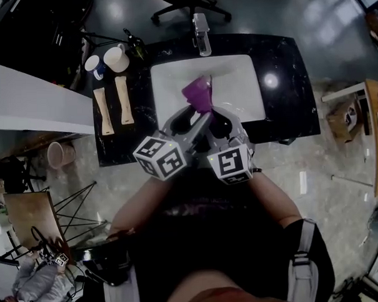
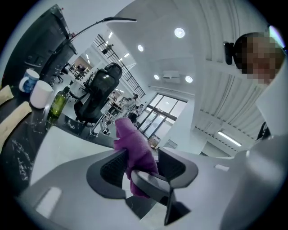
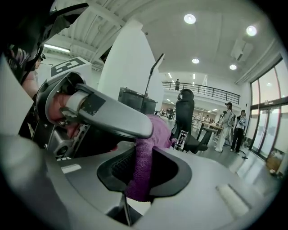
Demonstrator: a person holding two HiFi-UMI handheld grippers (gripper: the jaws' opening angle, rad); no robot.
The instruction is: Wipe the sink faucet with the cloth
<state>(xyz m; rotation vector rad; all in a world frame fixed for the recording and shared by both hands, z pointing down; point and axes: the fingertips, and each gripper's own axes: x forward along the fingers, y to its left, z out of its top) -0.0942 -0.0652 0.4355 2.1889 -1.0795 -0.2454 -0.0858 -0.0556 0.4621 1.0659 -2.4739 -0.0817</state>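
Counter [image 1: 286, 80], black, with a white sink [image 1: 237, 107] set in it; basin looks bare, nothing lying in it. Both grippers meet over the basin on one purple cloth [image 1: 198, 93]. Left gripper [image 2: 141, 164]: jaws wide apart, cloth only leaning on one pad. Right gripper [image 3: 144, 168]: jaws clamped on the cloth's hanging strip. Risk: the hold is narrow and one-sided, so the cloth may slip into the basin or bunch when pressed on the faucet [image 1: 201, 34], well apart at the back rim. Cups [image 1: 116, 58] left of sink, contents unclear.
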